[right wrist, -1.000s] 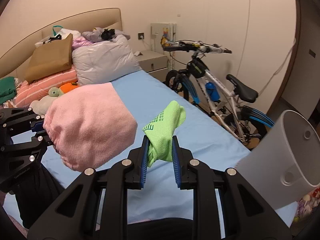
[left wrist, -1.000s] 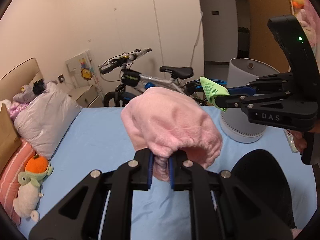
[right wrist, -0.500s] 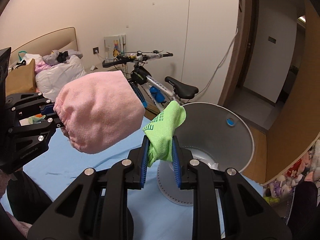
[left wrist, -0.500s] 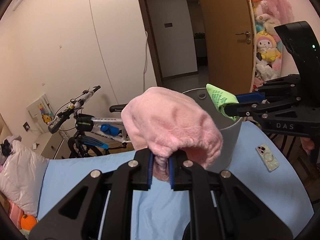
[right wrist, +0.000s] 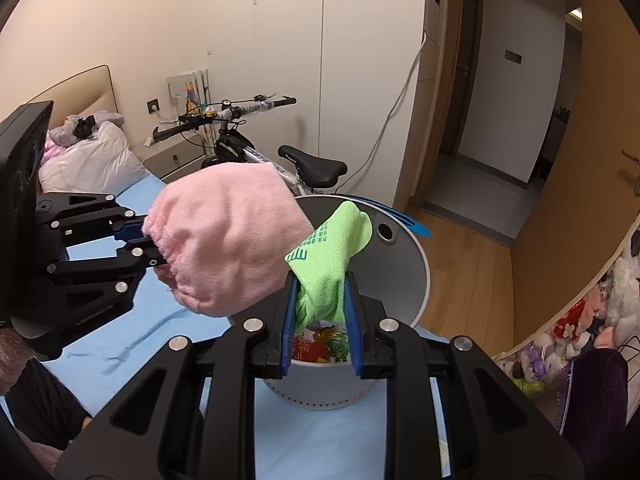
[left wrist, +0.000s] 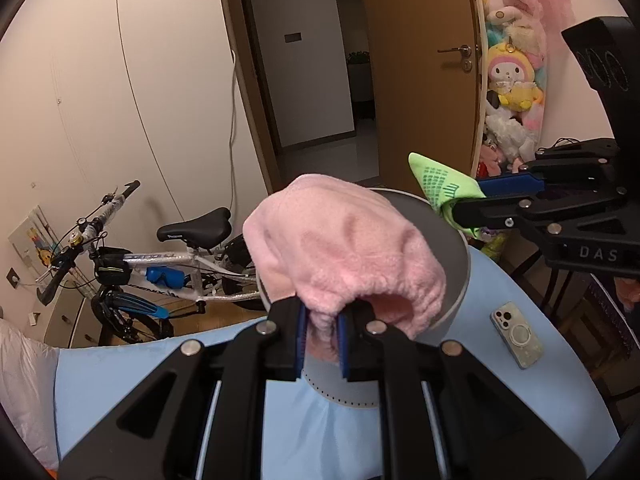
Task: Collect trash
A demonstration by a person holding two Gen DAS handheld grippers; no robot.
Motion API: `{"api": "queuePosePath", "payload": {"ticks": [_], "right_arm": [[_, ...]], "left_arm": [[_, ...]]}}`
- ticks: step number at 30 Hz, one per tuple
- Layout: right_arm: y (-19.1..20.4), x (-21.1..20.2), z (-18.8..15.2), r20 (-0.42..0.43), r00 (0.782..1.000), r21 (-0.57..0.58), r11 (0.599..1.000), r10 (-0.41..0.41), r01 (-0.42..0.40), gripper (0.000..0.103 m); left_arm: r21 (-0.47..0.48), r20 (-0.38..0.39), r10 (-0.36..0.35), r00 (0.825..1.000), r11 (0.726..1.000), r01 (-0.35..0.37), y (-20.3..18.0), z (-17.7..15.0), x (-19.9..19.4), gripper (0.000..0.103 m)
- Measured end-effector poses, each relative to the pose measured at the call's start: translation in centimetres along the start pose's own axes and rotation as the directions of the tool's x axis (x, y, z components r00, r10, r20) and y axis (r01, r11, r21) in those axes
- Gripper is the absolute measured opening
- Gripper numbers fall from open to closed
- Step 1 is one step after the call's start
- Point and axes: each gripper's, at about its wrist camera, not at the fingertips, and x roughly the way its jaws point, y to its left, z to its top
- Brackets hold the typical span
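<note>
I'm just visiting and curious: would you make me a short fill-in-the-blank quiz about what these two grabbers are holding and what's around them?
1. The left gripper is shut on a fluffy ____ cloth.
2. The right gripper pinches a sock coloured ____.
3. Both items hang over a round grey ____, open at the top.
4. On the blue sheet beside it lies a ____.

Missing words: pink; green; bin; phone

Fluffy pink cloth (left wrist: pixel 344 240); matt bin (right wrist: pixel 404 272)
</note>
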Motion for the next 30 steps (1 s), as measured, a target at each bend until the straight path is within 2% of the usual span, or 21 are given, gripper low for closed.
{"api": "queuePosePath", "payload": {"ticks": [2,4,5,6,8,9,18,25,30], "right_arm": [[-0.6,0.8,0.1,-0.01,1.0,0.01,1.0,0.001,-0.001,0.023],[-1.2,1.8,0.3,-0.024,1.0,0.039,0.999,0.006,-0.005,0.038],[-1.9,2.1,0.3,-0.026,1.0,0.05,0.999,0.002,-0.001,0.047],[-2.2,2.5,0.4,-0.024,1.0,0.057,0.998,-0.007,0.008,0.049],[-2.7,3.3,0.4,-0.034,0.999,0.069,0.998,-0.007,0.01,0.049],[-2.8,3.5,0.5,-0.039,0.999,0.075,0.997,-0.003,0.006,0.049],[-0.3,4.2,0.7,-0.049,0.999,0.03,1.0,0.01,-0.008,0.048],[5.6,3.8,0.9,-0.044,0.997,-0.045,0.997,0.059,-0.061,0.049],[11.6,3.9,0.9,-0.034,0.993,-0.112,0.987,0.115,-0.118,0.055]], "left_arm": [[0.006,-0.012,0.002,1.0,1.0,-0.002,-0.1,0.4,1.4,0.019],[0.0,-0.032,0.01,0.999,1.0,-0.01,-0.1,0.7,2.8,0.023],[-0.003,-0.035,0.018,0.999,1.0,-0.018,-0.1,0.8,3.2,0.032],[-0.008,-0.037,0.028,0.999,1.0,-0.028,-0.1,0.8,3.6,0.048],[-0.02,-0.021,0.046,0.999,0.999,-0.047,0.2,0.5,3.8,0.066],[-0.024,-0.014,0.045,0.999,0.999,-0.045,0.3,0.4,3.7,0.071],[-0.072,-0.035,0.082,0.996,0.994,-0.084,2.5,-2.1,1.9,0.073],[-0.134,-0.069,0.158,0.985,0.977,-0.166,5.8,-6.2,-2.1,0.073],[-0.201,-0.103,0.241,0.965,0.945,-0.257,9.1,-10.2,-6.1,0.074]]}}
